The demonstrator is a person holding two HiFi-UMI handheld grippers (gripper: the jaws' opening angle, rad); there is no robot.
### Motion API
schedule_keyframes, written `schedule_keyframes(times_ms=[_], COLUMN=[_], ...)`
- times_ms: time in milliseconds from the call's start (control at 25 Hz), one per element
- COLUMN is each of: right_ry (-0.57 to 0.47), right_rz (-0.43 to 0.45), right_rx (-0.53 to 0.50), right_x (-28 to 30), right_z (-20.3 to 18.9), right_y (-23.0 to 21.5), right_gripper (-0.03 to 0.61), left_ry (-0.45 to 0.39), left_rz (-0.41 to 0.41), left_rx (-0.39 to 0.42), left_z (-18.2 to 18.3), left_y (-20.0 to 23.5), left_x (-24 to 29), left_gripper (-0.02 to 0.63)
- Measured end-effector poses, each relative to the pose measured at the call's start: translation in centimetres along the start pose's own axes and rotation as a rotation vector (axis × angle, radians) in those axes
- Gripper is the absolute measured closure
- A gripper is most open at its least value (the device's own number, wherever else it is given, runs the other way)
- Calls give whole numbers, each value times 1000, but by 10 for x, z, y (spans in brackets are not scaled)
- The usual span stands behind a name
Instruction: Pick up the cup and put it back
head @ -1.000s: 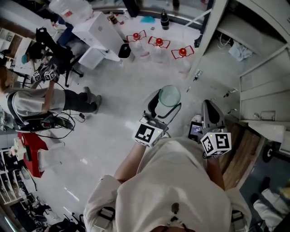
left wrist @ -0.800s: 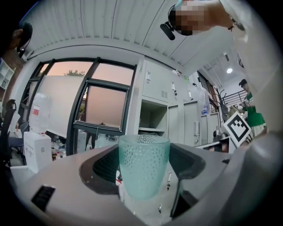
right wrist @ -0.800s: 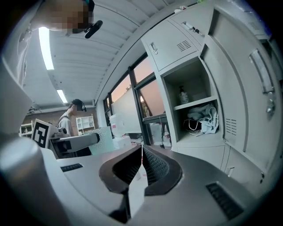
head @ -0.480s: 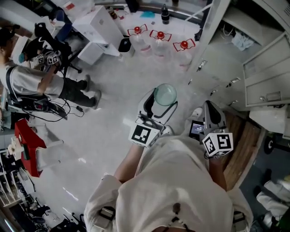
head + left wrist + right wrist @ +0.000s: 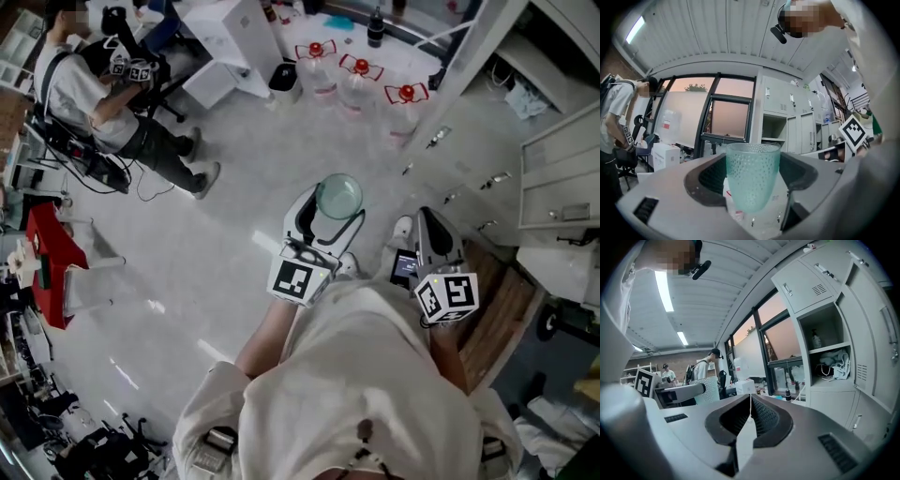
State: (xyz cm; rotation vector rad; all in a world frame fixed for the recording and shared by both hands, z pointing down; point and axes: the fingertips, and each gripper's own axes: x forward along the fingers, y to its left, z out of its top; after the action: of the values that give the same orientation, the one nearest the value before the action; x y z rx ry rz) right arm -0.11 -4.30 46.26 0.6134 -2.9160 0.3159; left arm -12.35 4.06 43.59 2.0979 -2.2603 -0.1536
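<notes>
cup (image 5: 338, 196): 1 | left gripper (image 5: 336, 206) + right gripper (image 5: 426, 217): 2 | red-capped water jugs (image 5: 361, 67): 3 | dark bottle (image 5: 376, 25): 1

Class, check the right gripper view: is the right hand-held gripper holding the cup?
No, the right hand-held gripper has its jaws shut tip to tip with nothing between them.

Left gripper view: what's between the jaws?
The cup, a dimpled teal tumbler, upright and gripped on both sides by the left gripper. It shows in the left gripper view; the head view agrees.

Left hand-held gripper (image 5: 334, 201) clamped, right (image 5: 429, 218) closed.
</notes>
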Motion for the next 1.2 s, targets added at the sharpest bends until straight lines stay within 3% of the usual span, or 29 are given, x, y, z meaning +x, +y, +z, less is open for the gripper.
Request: schedule_keyframes(times_ms=[200, 560, 800, 1200], right_ry=[14, 15, -1, -40], right_rz=[51, 81, 17, -136], right_rx=[-2, -2, 15, 56], right_x=[5, 17, 16, 7], right_z=[-5, -1, 5, 15], right_y=[11, 29, 2, -80], right_gripper=[552, 552, 552, 552], left_ry=[-17, 25, 46, 56], left_rz=[45, 94, 44, -139], left_rx=[28, -8, -15, -27], left_z=[2, -7, -6, -9], left_y=[4, 26, 20, -23], left_x=[-16, -36, -5, 89], left_gripper=[261, 261, 261, 261])
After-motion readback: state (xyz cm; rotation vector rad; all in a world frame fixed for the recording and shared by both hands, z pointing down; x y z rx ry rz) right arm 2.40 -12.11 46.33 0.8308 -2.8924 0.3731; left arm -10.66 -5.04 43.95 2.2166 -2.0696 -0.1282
